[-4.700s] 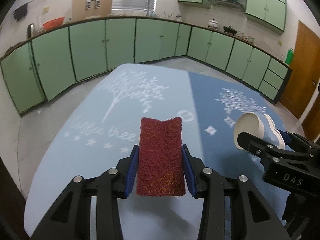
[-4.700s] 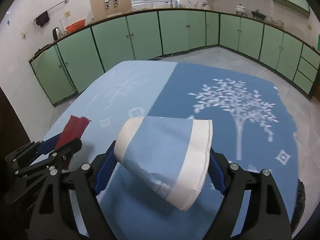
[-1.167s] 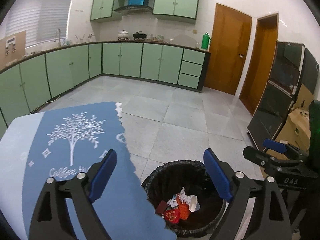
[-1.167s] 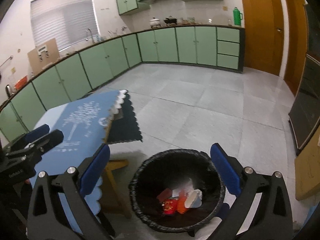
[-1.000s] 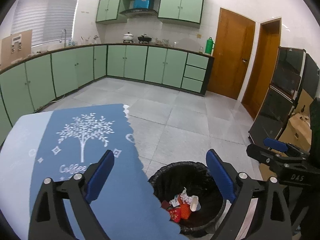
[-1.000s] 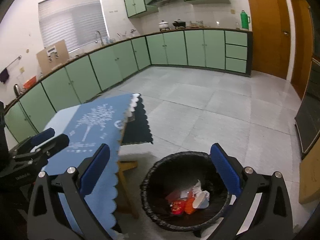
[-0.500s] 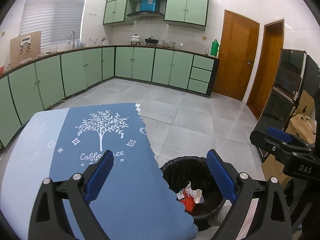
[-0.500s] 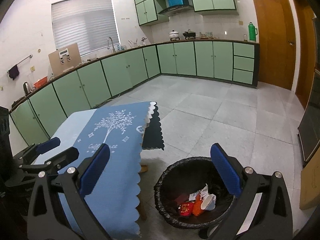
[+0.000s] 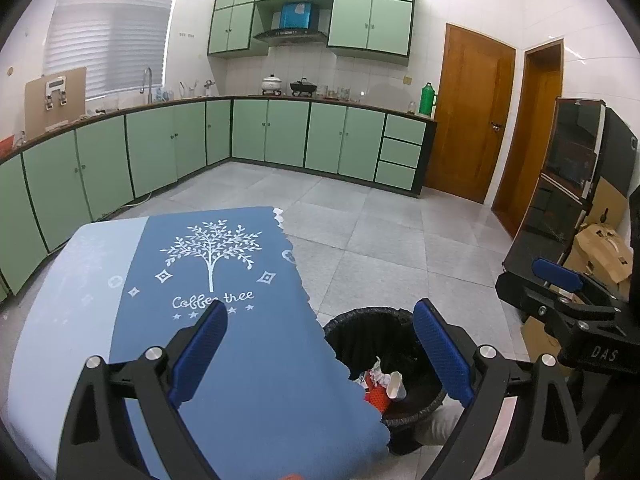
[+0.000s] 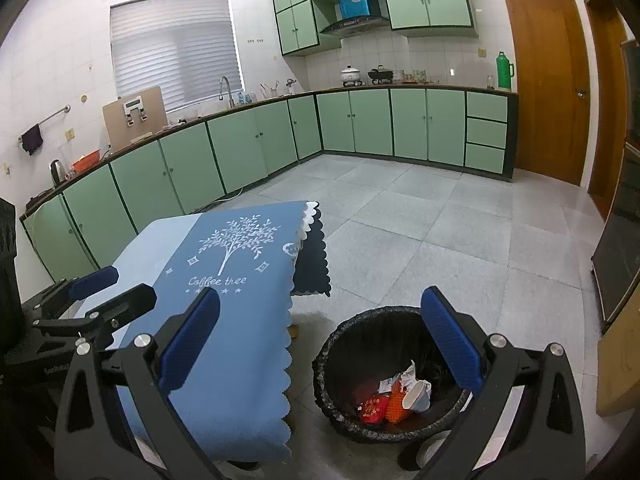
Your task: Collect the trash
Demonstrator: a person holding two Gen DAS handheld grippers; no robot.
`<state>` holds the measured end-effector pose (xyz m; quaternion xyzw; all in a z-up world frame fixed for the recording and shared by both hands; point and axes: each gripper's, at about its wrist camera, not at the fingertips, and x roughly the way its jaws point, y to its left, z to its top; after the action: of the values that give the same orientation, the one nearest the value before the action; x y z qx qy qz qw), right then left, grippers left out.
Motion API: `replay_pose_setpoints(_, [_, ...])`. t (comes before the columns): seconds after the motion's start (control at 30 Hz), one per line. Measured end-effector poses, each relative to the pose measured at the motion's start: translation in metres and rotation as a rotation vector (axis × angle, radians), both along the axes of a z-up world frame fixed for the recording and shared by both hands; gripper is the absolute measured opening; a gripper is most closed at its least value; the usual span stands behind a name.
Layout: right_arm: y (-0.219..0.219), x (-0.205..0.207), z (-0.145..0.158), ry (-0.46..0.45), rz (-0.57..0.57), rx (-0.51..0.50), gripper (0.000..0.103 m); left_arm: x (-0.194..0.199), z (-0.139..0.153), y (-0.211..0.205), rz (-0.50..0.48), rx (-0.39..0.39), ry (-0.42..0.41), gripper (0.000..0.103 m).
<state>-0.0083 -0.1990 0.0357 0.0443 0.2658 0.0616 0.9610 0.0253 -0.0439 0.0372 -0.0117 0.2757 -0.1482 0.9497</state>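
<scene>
Presently, item by item. Left gripper (image 9: 320,354): blue-padded fingers (image 9: 198,354) spread wide, nothing between them, held above the near end of the table and the bin's left rim. Right gripper (image 10: 320,340): fingers (image 10: 450,344) likewise spread wide and empty, held above the bin and the table's right edge; it also shows at the right edge of the left wrist view.

Trash bin (image 10: 344,336): round, lined with a black bag, standing on the grey tiled floor just right of the table's near corner. Trash (image 10: 394,398): lying in the bottom of the bin, a red wrapper, an orange piece, crumpled white paper and a white paper cup (image 10: 416,396) on its side, all touching one another.

Tablecloth (image 9: 256,360): dark blue panel with a white tree and the words "Coffee tree", a pale blue panel to its left, scalloped edge hanging over the table's right side.

Far background: green cabinets (image 9: 288,136) under a long counter, pots on the counter, a green flask (image 9: 427,98) at the counter's right end, a wooden door (image 9: 468,120) beyond it, a blinded window (image 10: 176,52) at far left. Cardboard boxes (image 9: 604,248) stand at the right.
</scene>
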Motion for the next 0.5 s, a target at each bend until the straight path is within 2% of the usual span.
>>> replay_pose_setpoints(0.5, [0.006,-0.018,0.0,-0.016,0.008,-0.005,0.098,-0.015,0.005,0.003,0.012,0.01,-0.021,0.092])
